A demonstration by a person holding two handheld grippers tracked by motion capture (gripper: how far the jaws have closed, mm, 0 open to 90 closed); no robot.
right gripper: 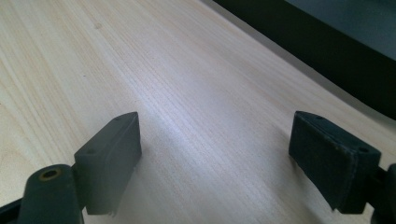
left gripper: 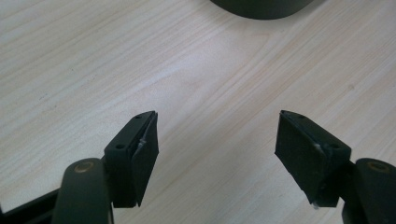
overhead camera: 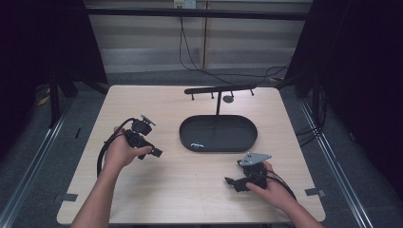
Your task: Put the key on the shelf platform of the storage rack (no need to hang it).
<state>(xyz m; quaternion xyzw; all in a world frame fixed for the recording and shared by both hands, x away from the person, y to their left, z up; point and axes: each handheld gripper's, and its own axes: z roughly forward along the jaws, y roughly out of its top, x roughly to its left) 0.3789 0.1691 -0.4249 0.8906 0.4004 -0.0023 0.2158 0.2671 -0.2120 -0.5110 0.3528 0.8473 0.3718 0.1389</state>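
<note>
In the high view a hand holds my left gripper [overhead camera: 153, 151] above the left half of the light wooden table [overhead camera: 157, 190], left of a black oval tray [overhead camera: 218, 134]. In the left gripper view its jaws [left gripper: 217, 130] stand wide apart over bare wood with nothing between them, and the tray's rim [left gripper: 261, 7] lies just ahead. My right gripper [overhead camera: 230, 181] sits low near the table's front right, below the tray. In the right gripper view its jaws [right gripper: 217, 126] are also open and empty, with the tray's dark wall [right gripper: 327, 42] at the upper right.
A thin post rises from the tray's far side and carries a black crossbar with pegs [overhead camera: 220, 89]. A small pale item [overhead camera: 197, 145] lies in the tray's front left. Cables [overhead camera: 190, 57] run on the floor behind the table. Dark curtains flank both sides.
</note>
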